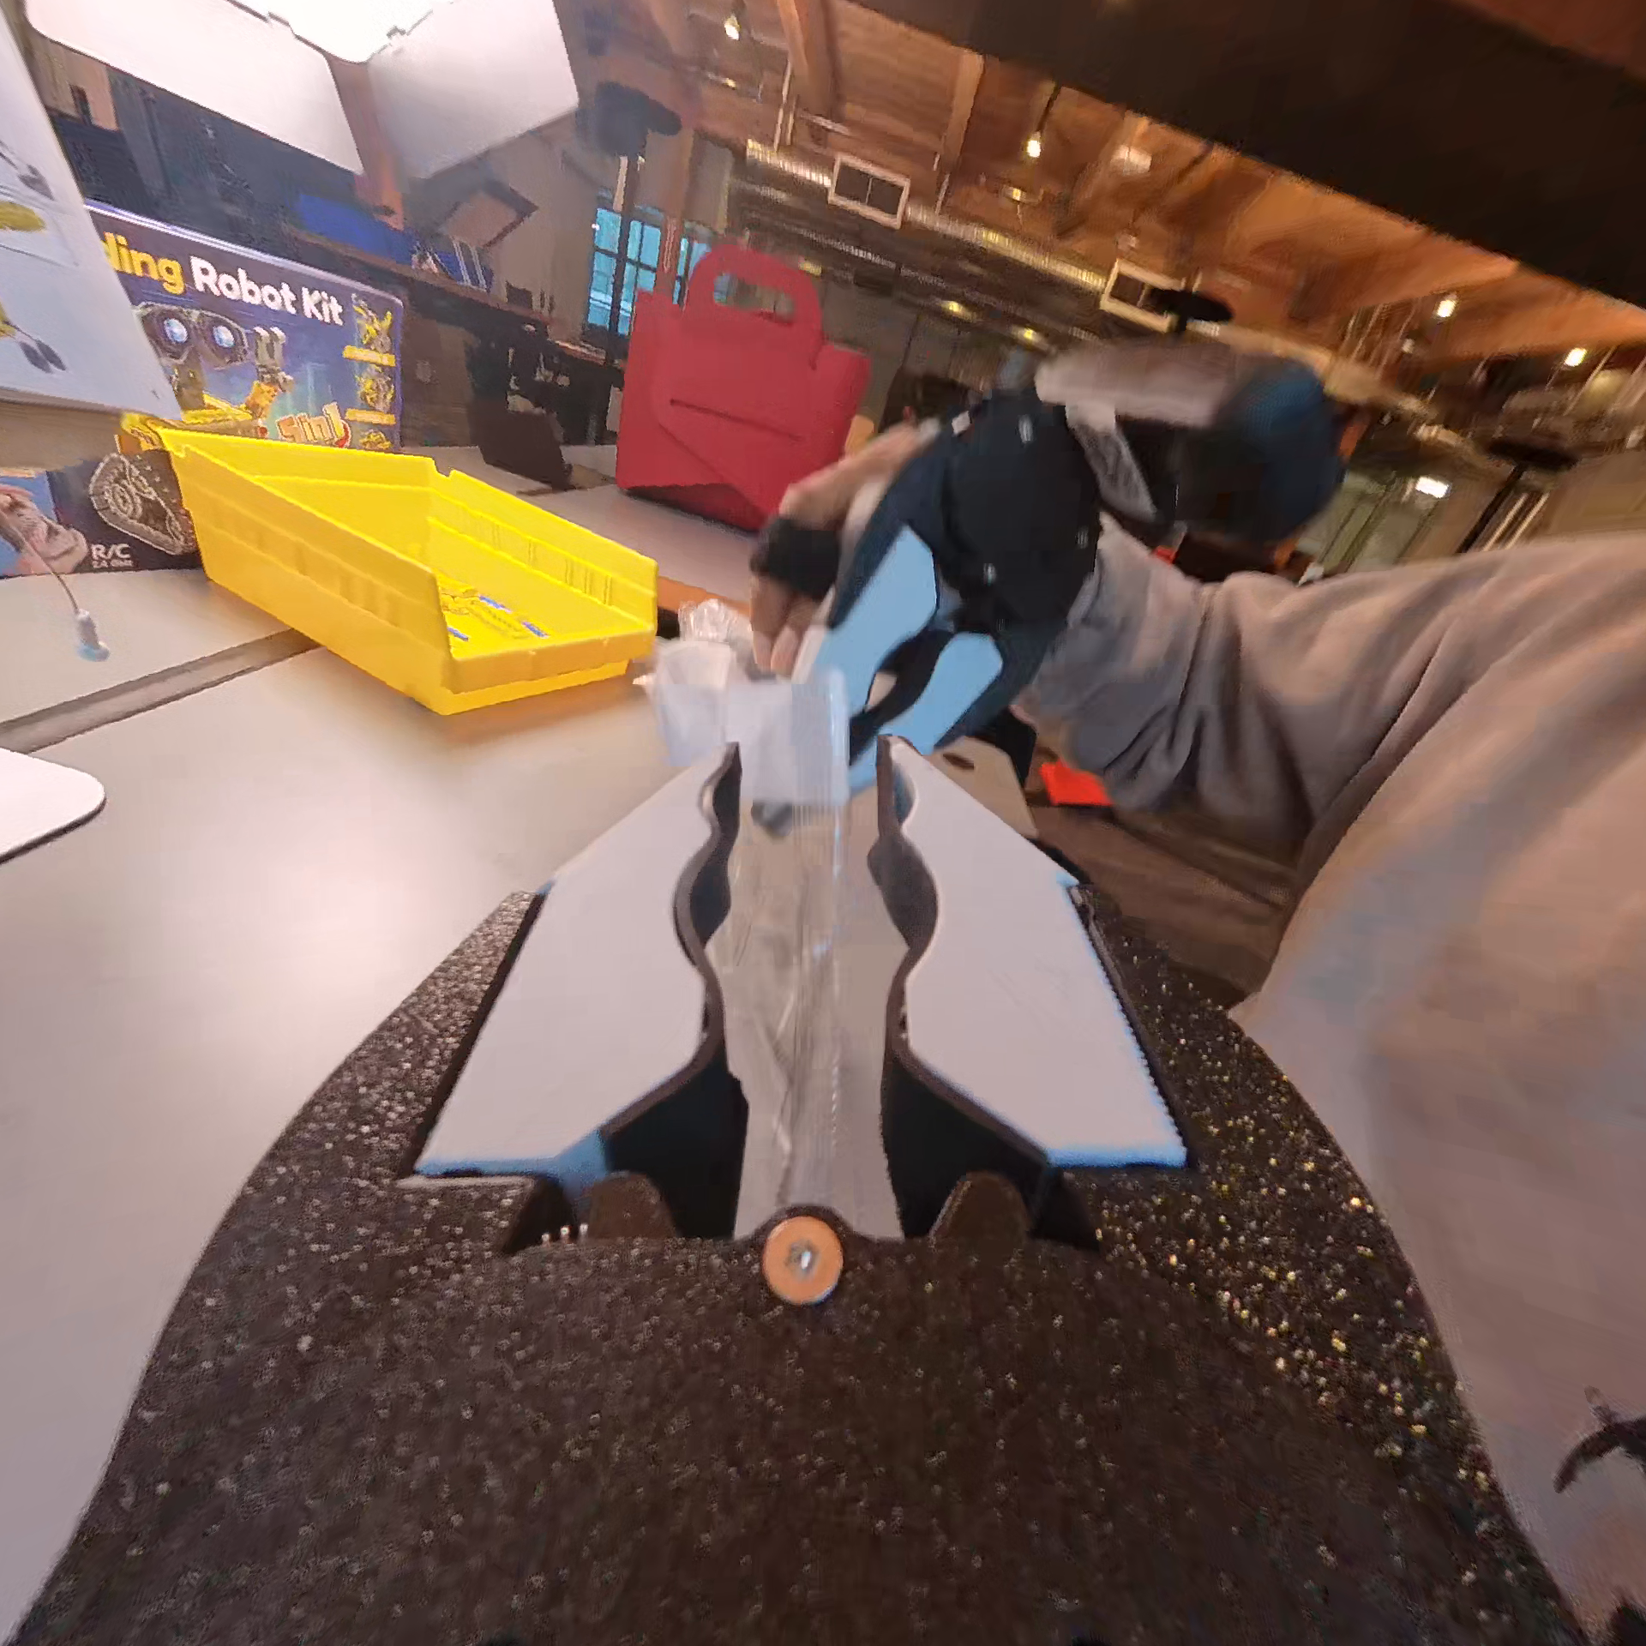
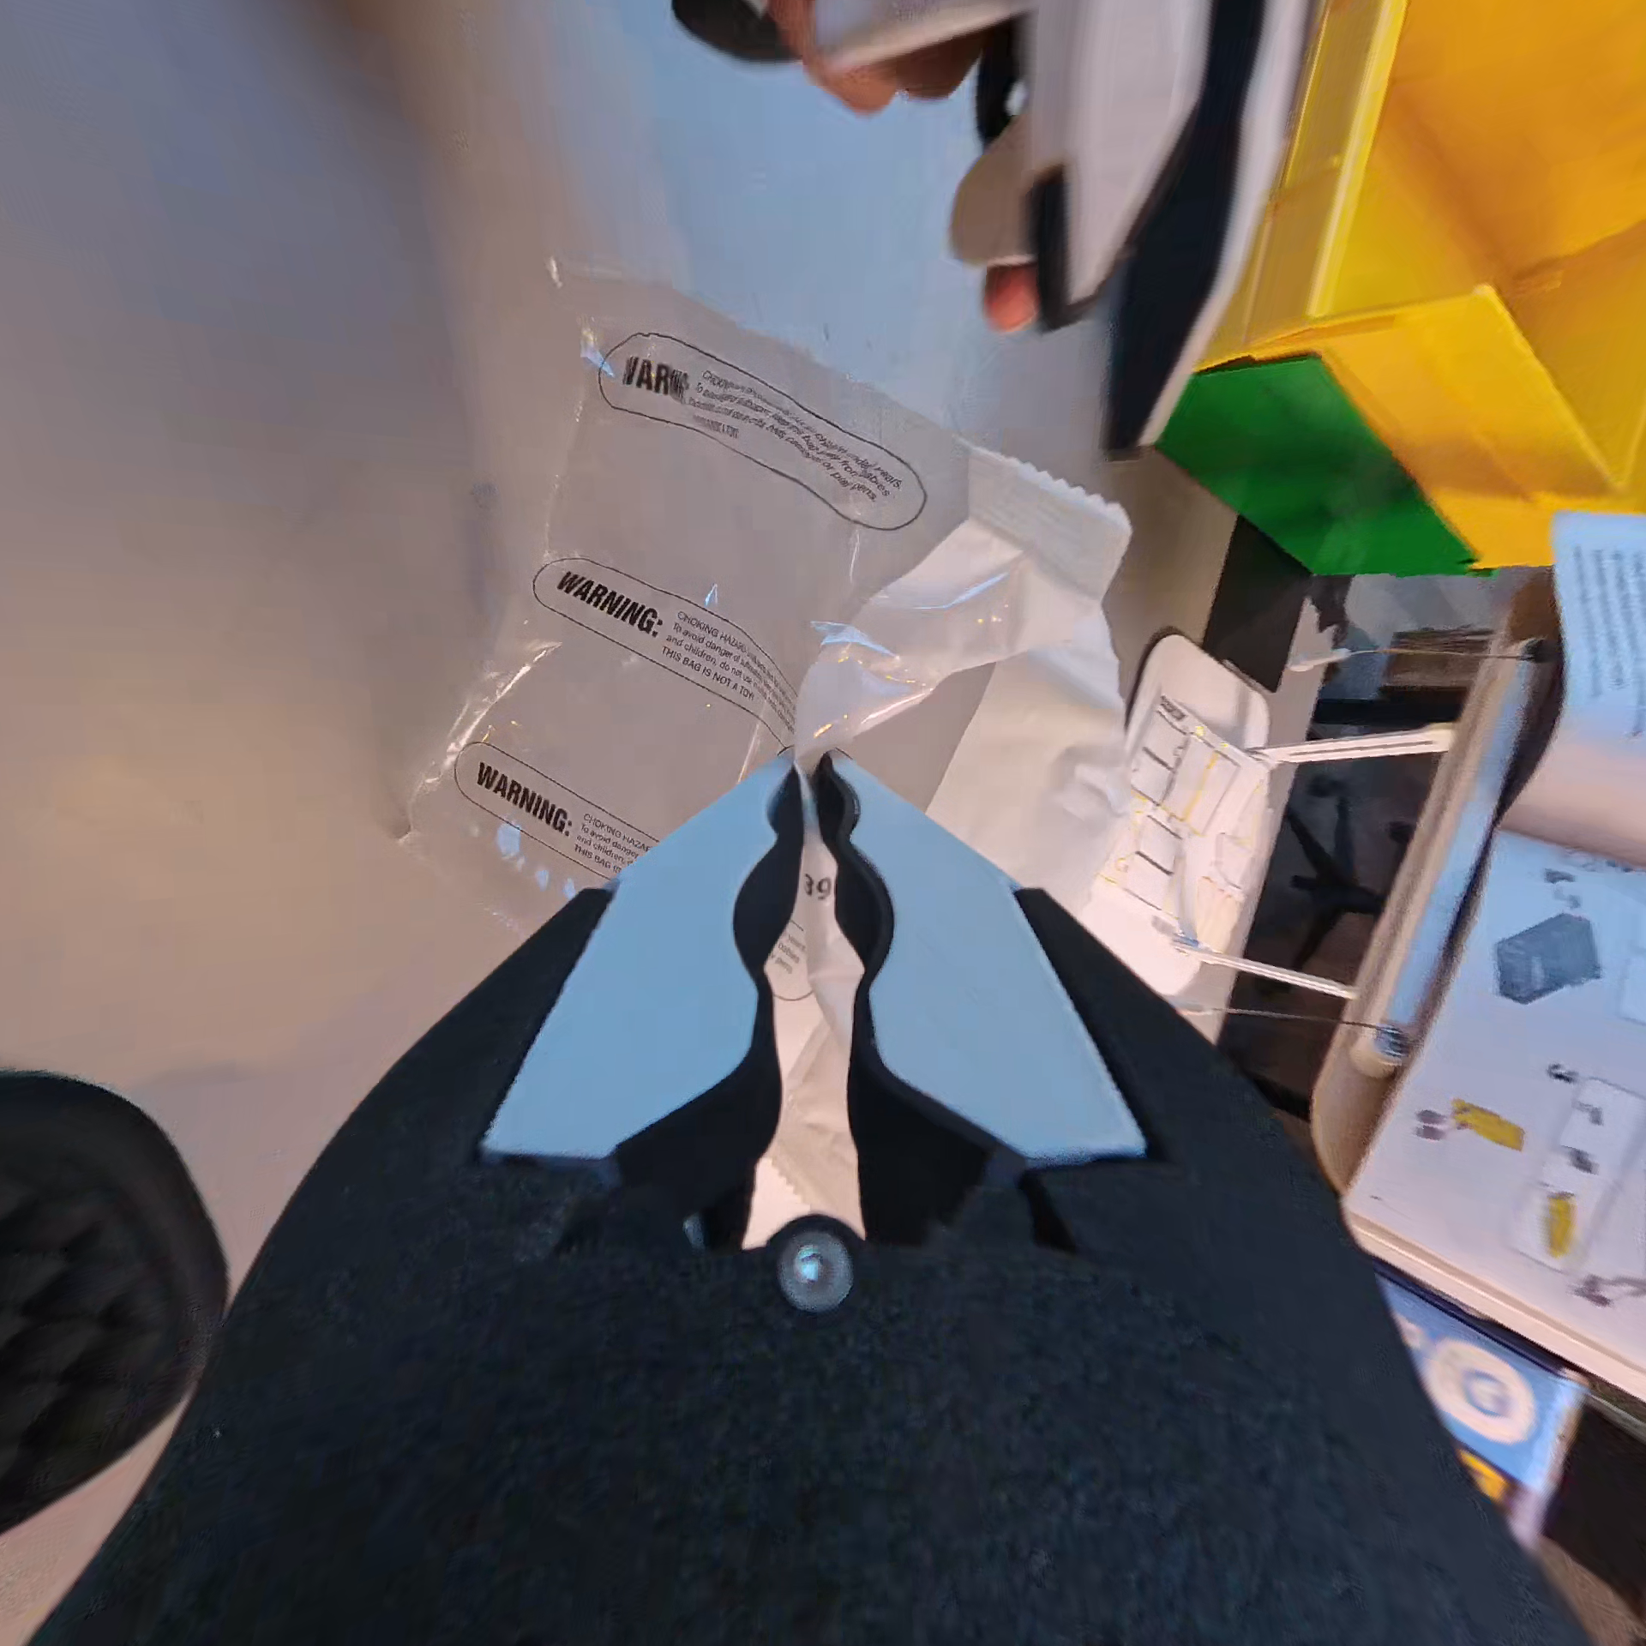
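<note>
My right gripper (image 2: pixel 809 768) is shut, its tips pinching a crumpled fold of a clear plastic bag (image 2: pixel 677 552) with printed warning labels, held over the white table (image 2: pixel 223 445). A white packet with a serrated end (image 2: pixel 1024 623) lies within or behind the bag. In the left wrist view, my left gripper (image 1: pixel 809 755) has its fingers slightly apart. A strip of clear plastic (image 1: pixel 793 980) shows edge-on in the gap, and I cannot tell if it is gripped. The right gripper (image 1: pixel 855 704) is just ahead of the left tips, holding the bunched bag (image 1: pixel 739 712).
A yellow bin (image 1: pixel 401 552) sits at the back left, with a robot kit box (image 1: pixel 267 338) behind it and a red bag-shaped object (image 1: pixel 730 392) farther back. A grey sleeve (image 1: pixel 1336 712) fills the right. An instruction booklet (image 2: pixel 1532 1024) and a green block (image 2: pixel 1291 463) are at right. Some 8 cm of space lies between my two pairs of fingers.
</note>
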Motion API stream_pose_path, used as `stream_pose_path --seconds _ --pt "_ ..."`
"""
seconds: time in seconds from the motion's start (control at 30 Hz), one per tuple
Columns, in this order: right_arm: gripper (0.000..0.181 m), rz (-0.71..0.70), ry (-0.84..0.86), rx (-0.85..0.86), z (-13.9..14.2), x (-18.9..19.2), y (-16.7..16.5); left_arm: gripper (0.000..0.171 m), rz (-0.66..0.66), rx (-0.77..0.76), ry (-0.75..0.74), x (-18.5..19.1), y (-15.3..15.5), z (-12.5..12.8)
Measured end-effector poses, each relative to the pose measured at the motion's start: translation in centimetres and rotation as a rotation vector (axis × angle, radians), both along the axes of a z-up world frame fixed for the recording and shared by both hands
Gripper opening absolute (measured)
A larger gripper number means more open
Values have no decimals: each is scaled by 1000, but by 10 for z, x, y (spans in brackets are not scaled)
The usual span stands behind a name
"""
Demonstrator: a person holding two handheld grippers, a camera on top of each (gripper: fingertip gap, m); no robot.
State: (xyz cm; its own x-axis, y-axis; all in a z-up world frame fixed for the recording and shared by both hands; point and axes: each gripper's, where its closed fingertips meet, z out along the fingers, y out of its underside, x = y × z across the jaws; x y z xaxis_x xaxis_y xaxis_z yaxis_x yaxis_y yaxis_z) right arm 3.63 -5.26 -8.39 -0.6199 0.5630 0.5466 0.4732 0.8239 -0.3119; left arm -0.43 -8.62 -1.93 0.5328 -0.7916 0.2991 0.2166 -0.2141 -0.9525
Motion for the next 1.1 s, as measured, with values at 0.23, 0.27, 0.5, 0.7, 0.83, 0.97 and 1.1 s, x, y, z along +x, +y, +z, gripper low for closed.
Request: stream_pose_path --seconds 0.23,0.27,0.5,0.7,0.83,0.97,1.1 --pt "0 152 37 427 -1 -21 4 48 94 -262 399 6 50 -3" --pt "0 172 51 456 0 -24 1 46 79 -297 471 9 53 -12" --pt "0 203 -8 502 -13 -15 -7 0 30 -315 1090 10 58 -73" --pt "0 17 -412 48 -40 42 -39 0 276 -7 1394 5 89 -53" --pt "0 23 -363 -26 -32 45 -30 0 279 -37 1252 14 90 -38" --pt "10 7 -174 103 -32 31 -14 0 182 -134 1205 17 79 -50" --pt "32 -36 -3 290 -33 21 4 0 104 -221 1135 22 69 -56"
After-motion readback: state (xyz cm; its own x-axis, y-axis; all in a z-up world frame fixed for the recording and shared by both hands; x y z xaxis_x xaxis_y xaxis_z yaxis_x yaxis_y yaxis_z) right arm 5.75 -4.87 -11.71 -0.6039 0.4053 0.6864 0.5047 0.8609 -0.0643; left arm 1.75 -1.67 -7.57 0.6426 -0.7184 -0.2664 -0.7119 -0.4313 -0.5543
